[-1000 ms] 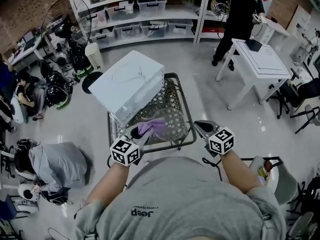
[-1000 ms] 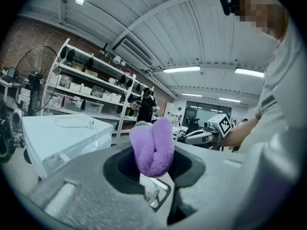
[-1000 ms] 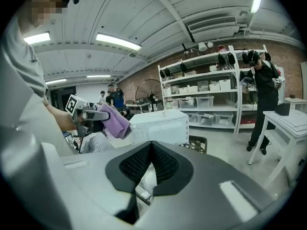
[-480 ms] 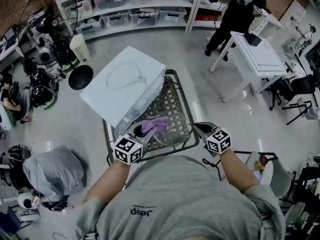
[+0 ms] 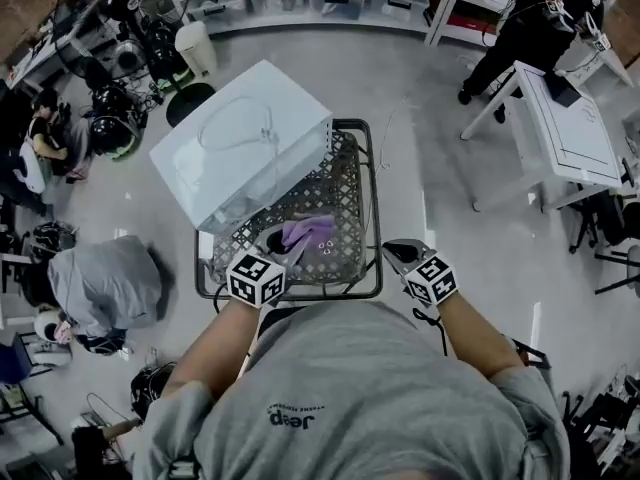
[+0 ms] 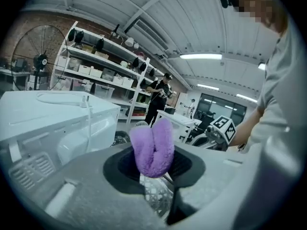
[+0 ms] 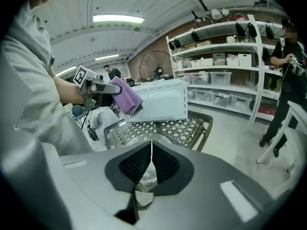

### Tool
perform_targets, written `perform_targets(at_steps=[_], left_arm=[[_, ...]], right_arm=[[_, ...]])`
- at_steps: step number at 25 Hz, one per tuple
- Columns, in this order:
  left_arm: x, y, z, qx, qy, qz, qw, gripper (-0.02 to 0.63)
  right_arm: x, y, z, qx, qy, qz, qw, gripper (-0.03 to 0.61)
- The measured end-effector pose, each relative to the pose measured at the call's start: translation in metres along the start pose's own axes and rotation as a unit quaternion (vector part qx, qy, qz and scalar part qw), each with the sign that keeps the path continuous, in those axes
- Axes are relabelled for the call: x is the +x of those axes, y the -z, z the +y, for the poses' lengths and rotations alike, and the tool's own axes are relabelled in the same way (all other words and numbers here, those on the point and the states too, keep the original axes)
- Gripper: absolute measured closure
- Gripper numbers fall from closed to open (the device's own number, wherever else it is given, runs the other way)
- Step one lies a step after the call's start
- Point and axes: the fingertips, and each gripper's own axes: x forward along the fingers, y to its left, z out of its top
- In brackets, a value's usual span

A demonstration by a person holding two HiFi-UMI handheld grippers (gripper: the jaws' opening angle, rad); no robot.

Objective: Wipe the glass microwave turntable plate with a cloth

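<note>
A purple cloth [image 6: 153,145] is clamped in the left gripper's [image 6: 153,164] jaws over a lattice table [image 5: 346,194], while the right gripper's [image 7: 151,163] jaws are pressed shut.

microwave [image 5: 240,143] fills the far-left half of the lattice table [image 5: 350,198]; right-hand mesh stands open. left gripper [image 5: 275,246] with cloth [image 5: 308,233] occupies the near-left edge. floor [image 5: 440,198] right of the table passable up to the white desk [image 5: 572,136]; crouched person [image 5: 105,288] obstructs the left.

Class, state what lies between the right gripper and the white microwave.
The right gripper view shows it: lattice table top runs from the right gripper to the microwave standing at its far end.
</note>
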Motion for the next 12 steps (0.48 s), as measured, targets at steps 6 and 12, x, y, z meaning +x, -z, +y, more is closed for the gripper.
perform_targets(at_steps=[6, 12], left_arm=[[0.026, 0.015, 0.006, -0.012, -0.032, 0.032, 0.9989, 0.512], [0.058, 0.048, 0.038, -0.007, -0.004, 0.041, 0.9991, 0.512]], right_arm=[[0.026, 0.024, -0.007, -0.04, -0.057, 0.038, 0.997, 0.554], [0.084, 0.059, -0.008, -0.072, -0.05, 0.064, 0.994, 0.541]])
